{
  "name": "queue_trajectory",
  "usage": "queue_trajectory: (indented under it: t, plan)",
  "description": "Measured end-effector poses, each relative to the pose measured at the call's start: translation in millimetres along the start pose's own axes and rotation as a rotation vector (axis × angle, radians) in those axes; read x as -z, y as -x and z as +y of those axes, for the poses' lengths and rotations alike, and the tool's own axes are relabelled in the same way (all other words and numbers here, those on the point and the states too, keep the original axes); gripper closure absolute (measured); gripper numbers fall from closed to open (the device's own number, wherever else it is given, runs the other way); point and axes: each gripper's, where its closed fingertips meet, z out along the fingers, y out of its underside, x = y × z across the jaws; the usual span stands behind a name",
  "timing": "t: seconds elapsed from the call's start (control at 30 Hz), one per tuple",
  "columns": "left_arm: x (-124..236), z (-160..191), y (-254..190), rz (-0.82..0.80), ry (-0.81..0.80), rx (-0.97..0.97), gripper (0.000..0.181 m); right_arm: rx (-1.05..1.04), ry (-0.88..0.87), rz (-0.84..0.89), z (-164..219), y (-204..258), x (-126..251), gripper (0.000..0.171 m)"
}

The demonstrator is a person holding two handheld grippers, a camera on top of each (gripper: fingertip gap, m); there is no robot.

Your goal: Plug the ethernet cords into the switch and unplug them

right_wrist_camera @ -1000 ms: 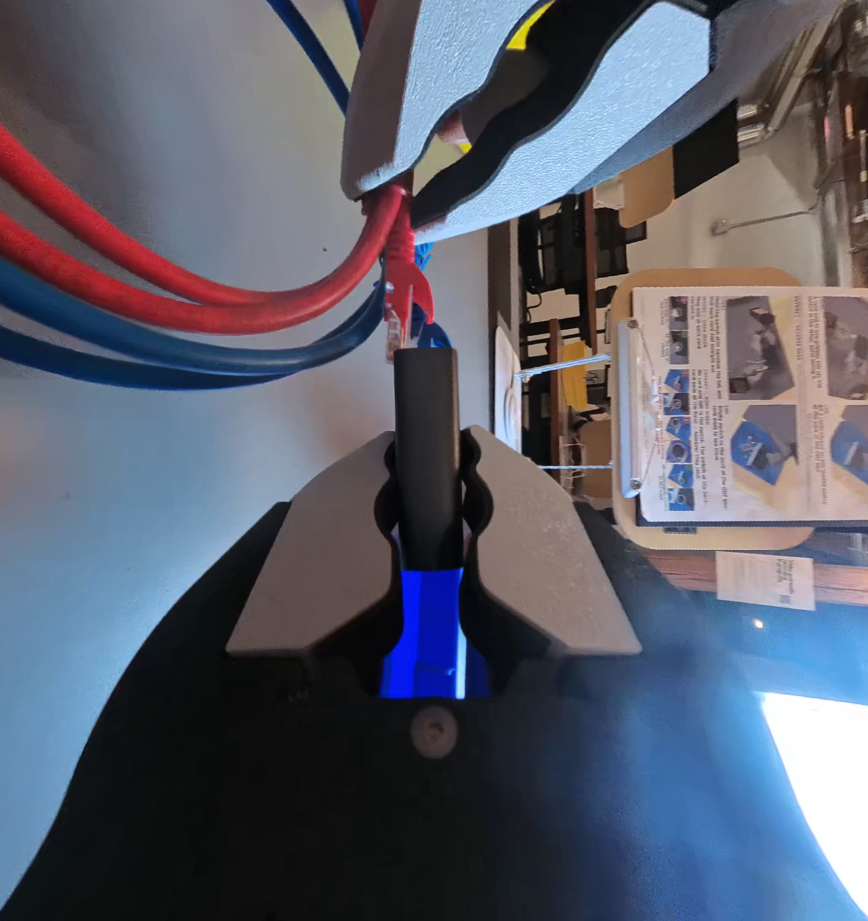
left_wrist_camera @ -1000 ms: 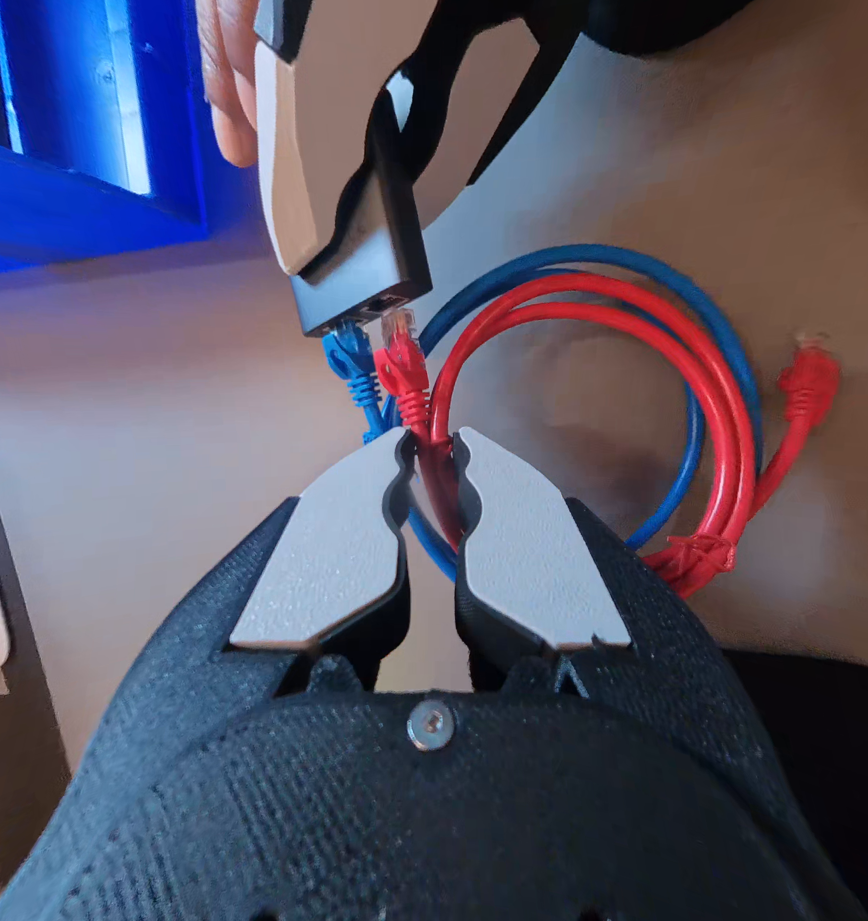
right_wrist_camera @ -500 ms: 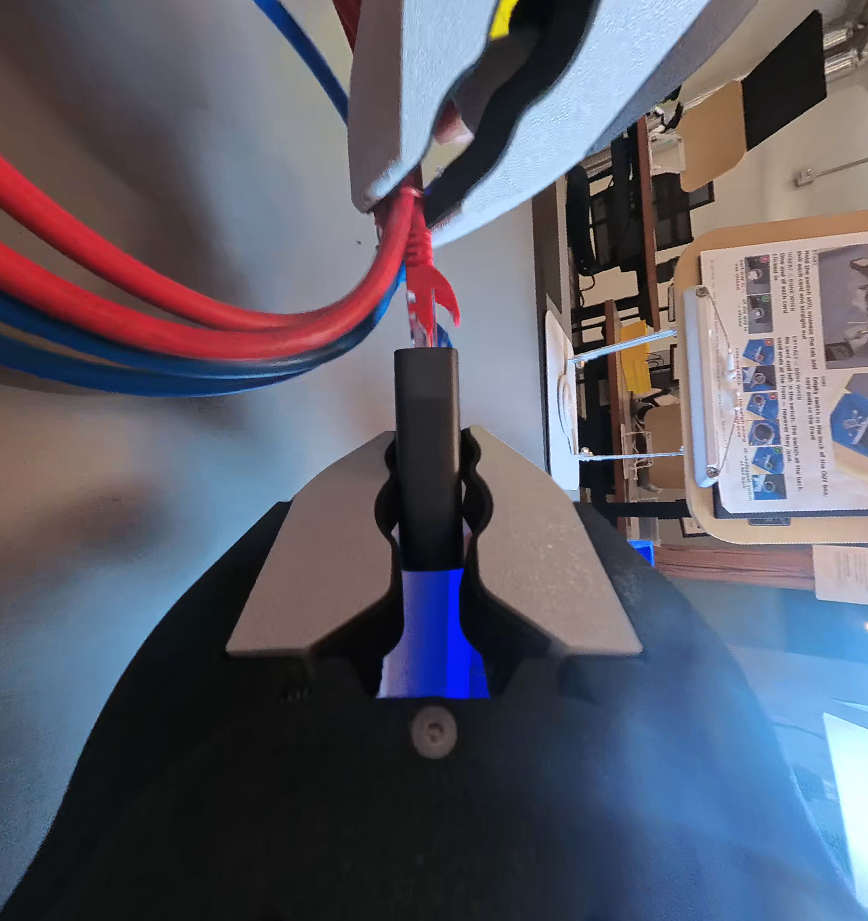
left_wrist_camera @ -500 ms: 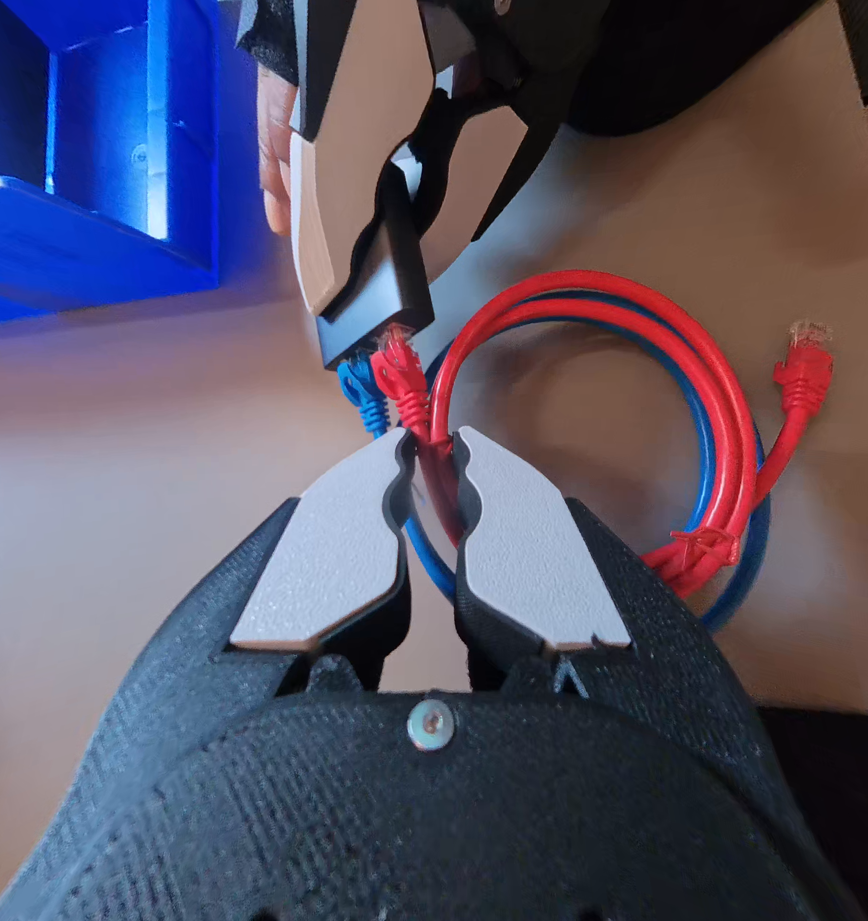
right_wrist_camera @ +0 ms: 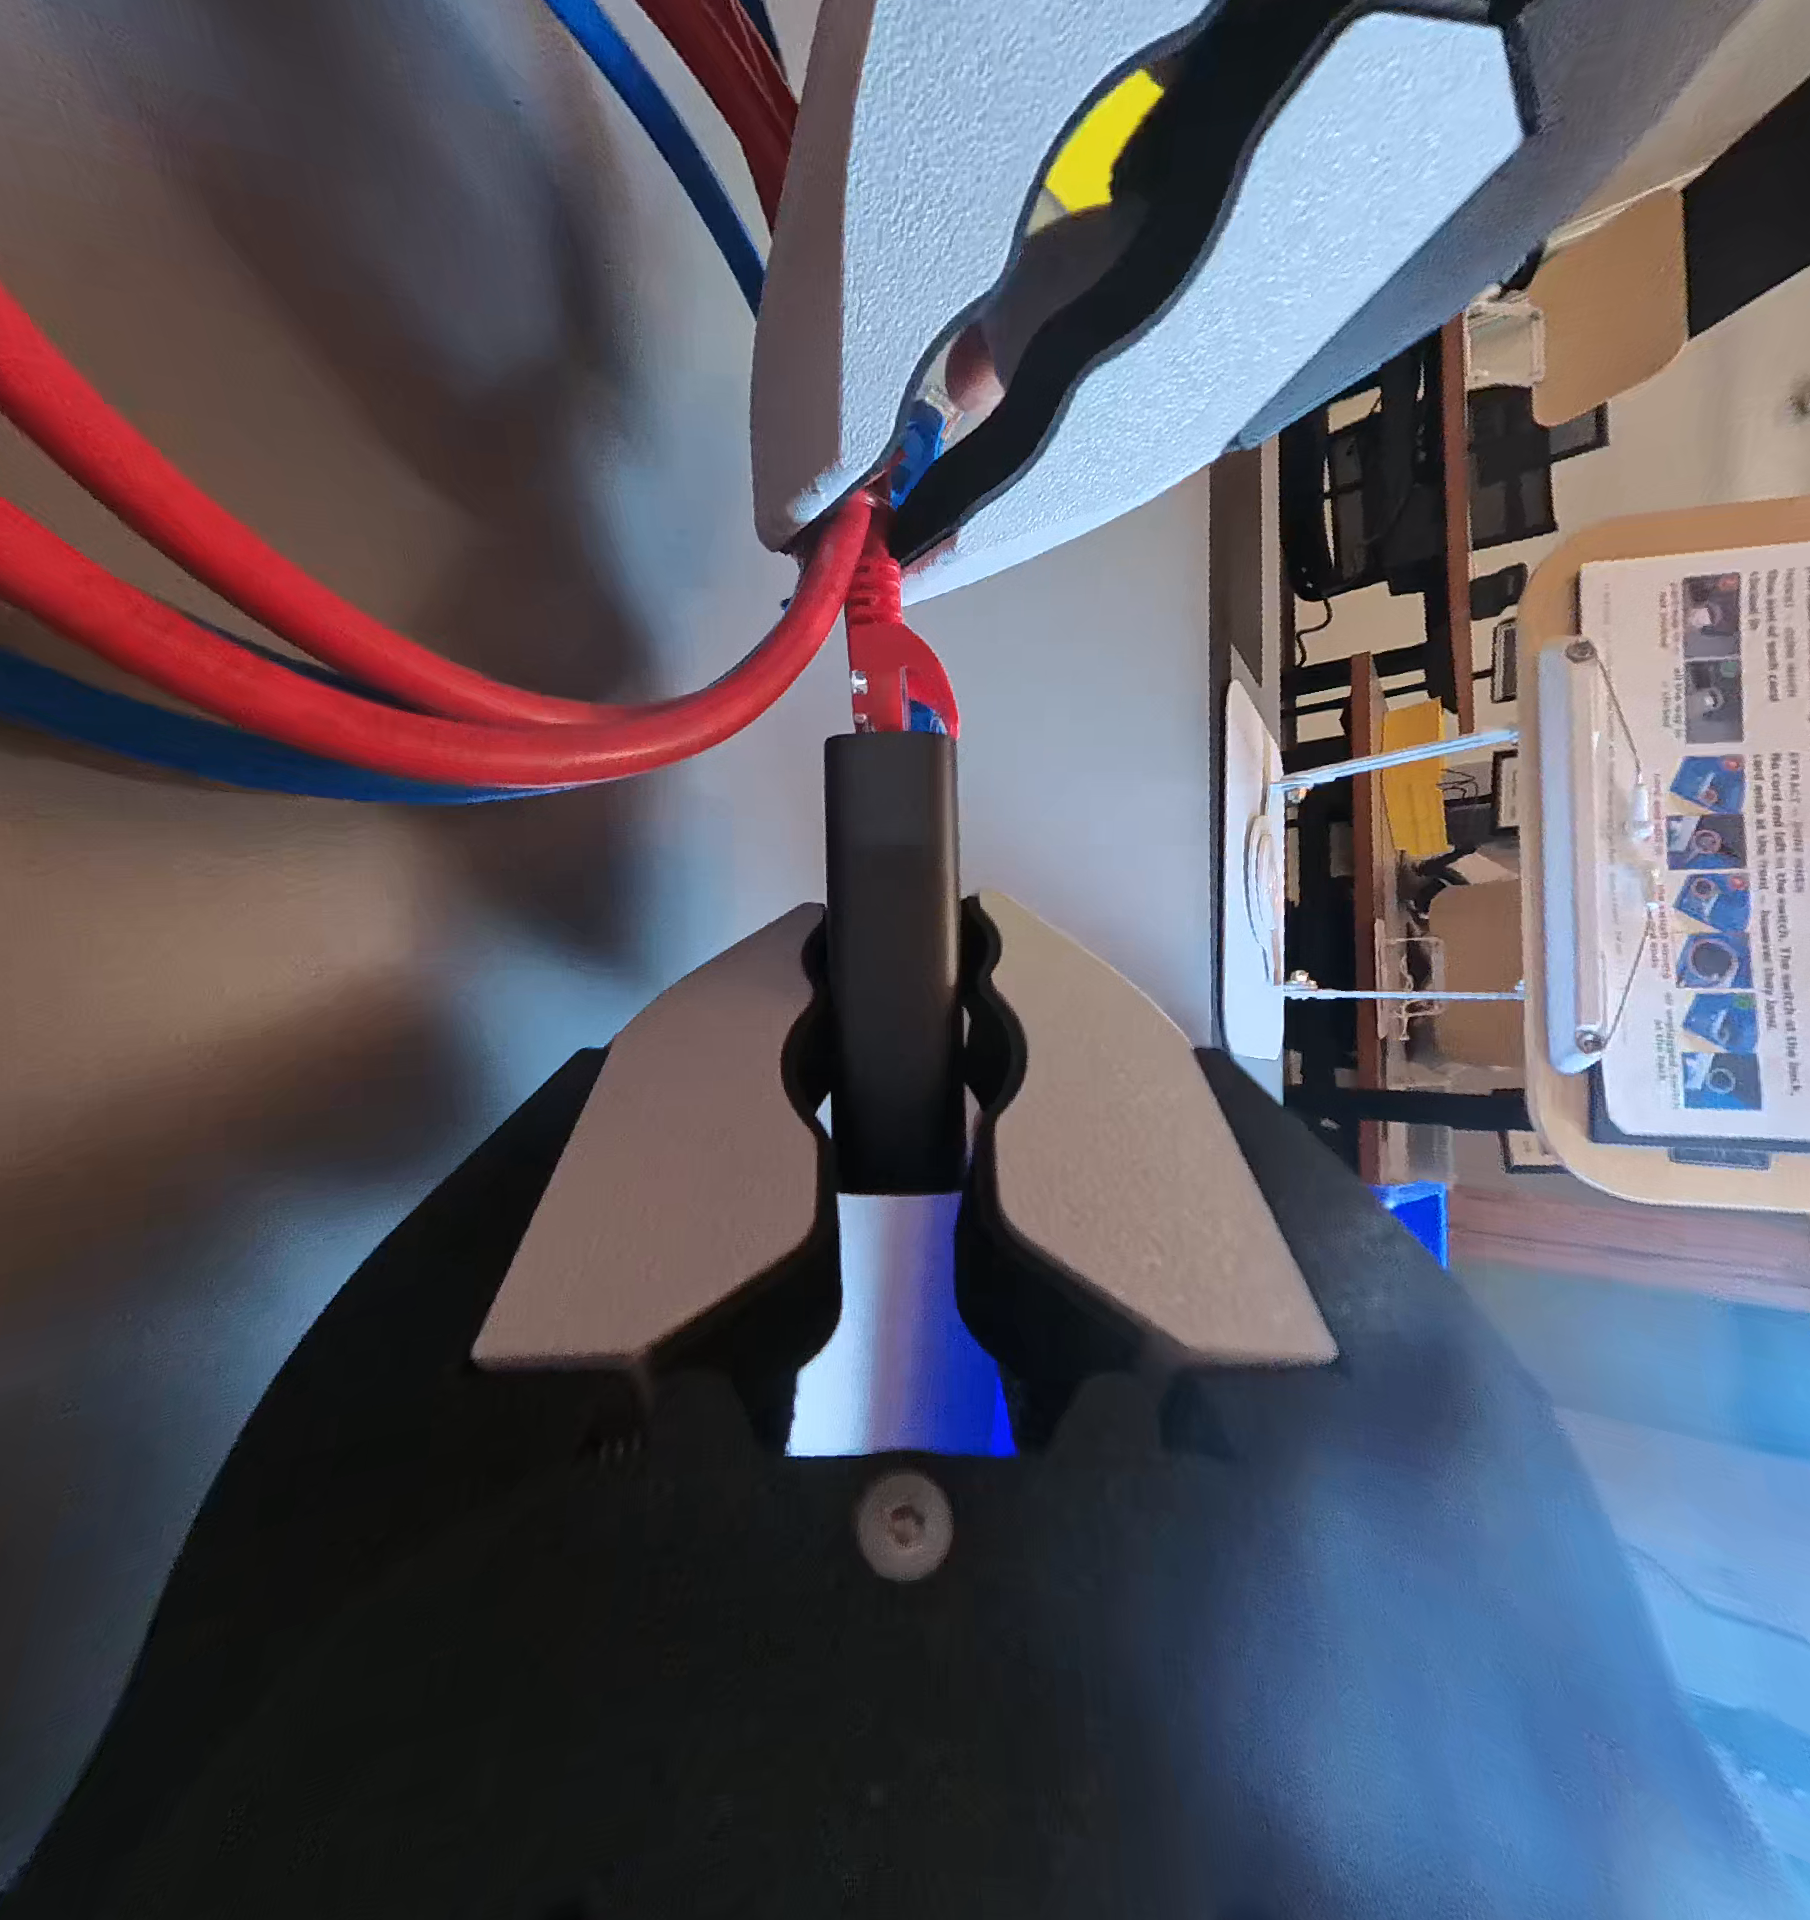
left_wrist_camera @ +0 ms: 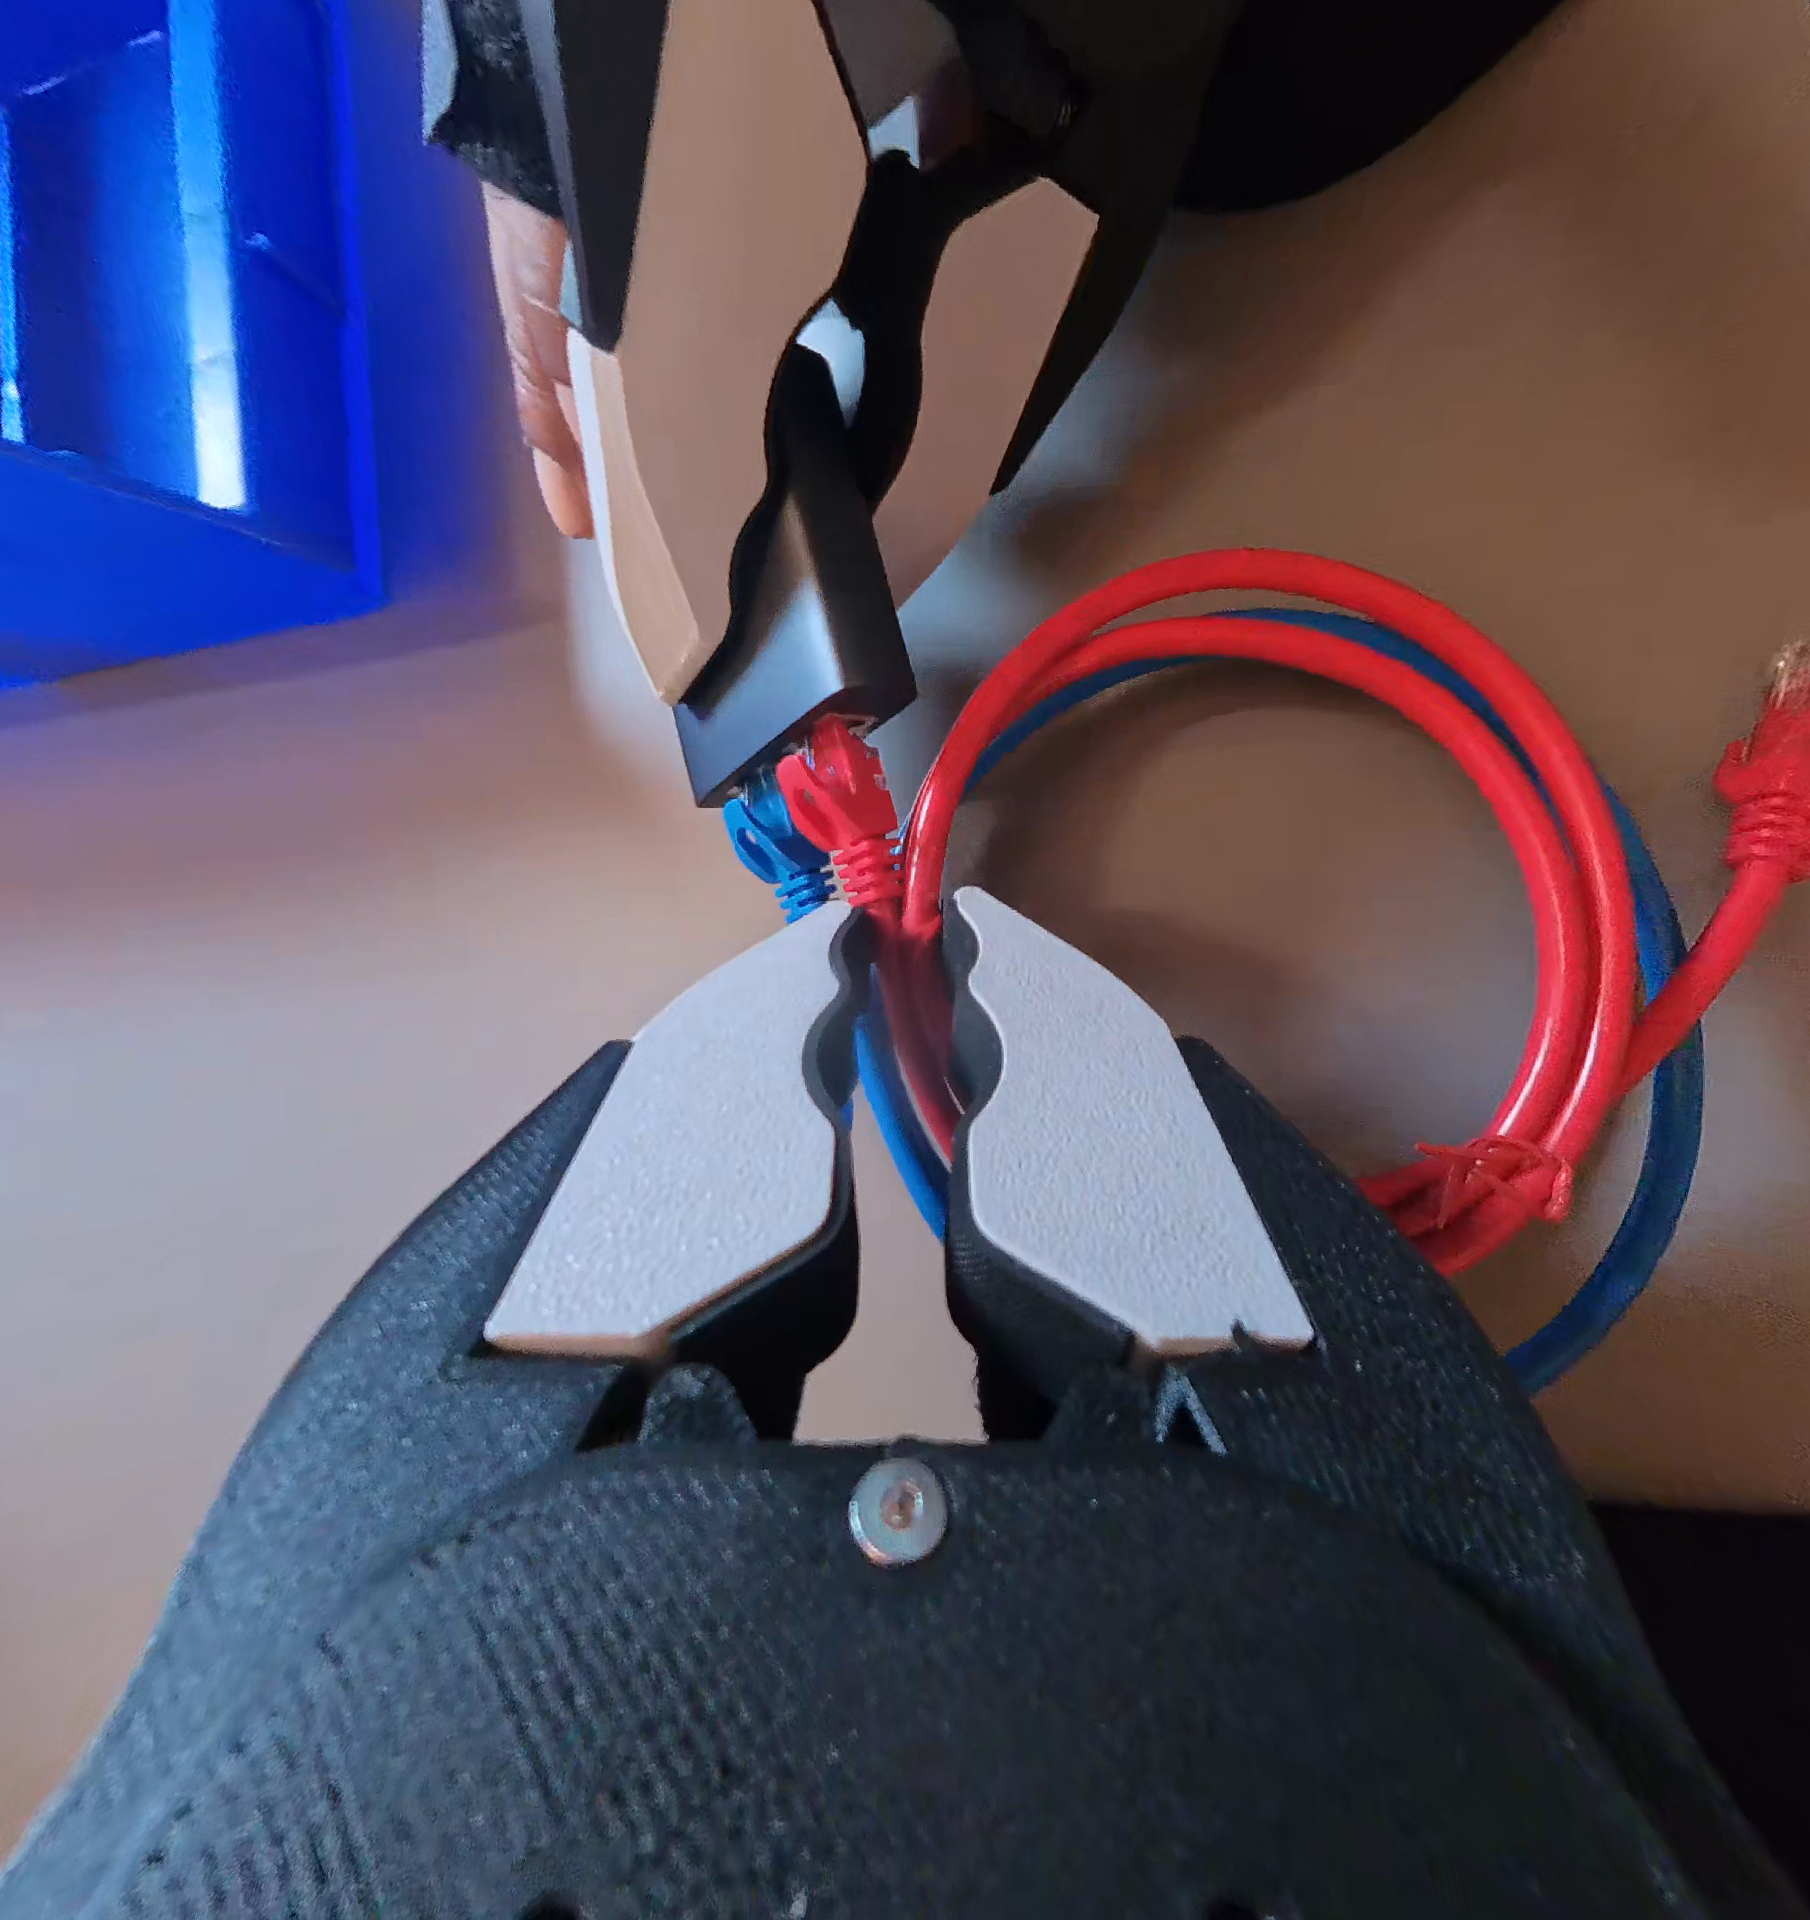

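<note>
My right gripper [right_wrist_camera: 890, 920] is shut on the black switch [right_wrist_camera: 890, 831], held up off the table; the switch also shows in the left wrist view [left_wrist_camera: 828, 613]. My left gripper [left_wrist_camera: 901, 925] is shut on the red cord [left_wrist_camera: 1566, 883] just behind its plug [left_wrist_camera: 844, 795]. The plug's tip is inside a switch port, beside the blue cord's plug [left_wrist_camera: 761, 831], which is also in the switch. The red cord's other plug [left_wrist_camera: 1800, 769] lies loose at the right. The blue cord [left_wrist_camera: 1649, 1195] is coiled under the red loops.
A blue bin [left_wrist_camera: 153, 436] stands at the upper left on the tan table [left_wrist_camera: 257, 1039]. A clipboard with an instruction sheet [right_wrist_camera: 1711, 831] and shelves are at the right in the right wrist view. A person's fingers [left_wrist_camera: 537, 343] hold the right gripper. My right fingertips sit around 5 cm from my left ones.
The red plug and the switch have come together: the plug's clear tip, outside the port a second ago, is now inside it. Both grippers stay shut.
</note>
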Motion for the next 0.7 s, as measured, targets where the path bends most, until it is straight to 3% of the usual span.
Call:
queue_trajectory:
  t: [0.17, 0.33, 0.57, 0.7]
  plan:
    - [15.9, -13.9, 20.5, -0.069, -0.168, 0.007, 0.168, -0.136, -0.085, 0.100, -4.7, -31.2, 11.6, 0.145]
    - [26.0, -25.2, 16.3, -0.008, -0.344, -0.007, 0.168, -0.221, -0.236, 0.149, -15.6, -45.4, 28.9, 0.136]
    - [42.8, -40.7, -11.3, 0.234, -0.608, -0.009, 0.167, -0.396, -0.509, -0.034, -48.7, -39.4, 56.7, 0.133]
    - [55.1, -49.9, -27.1, 0.413, -0.765, 0.038, 0.167, -0.488, -0.668, -0.155, -74.7, -38.2, 78.2, 0.140]
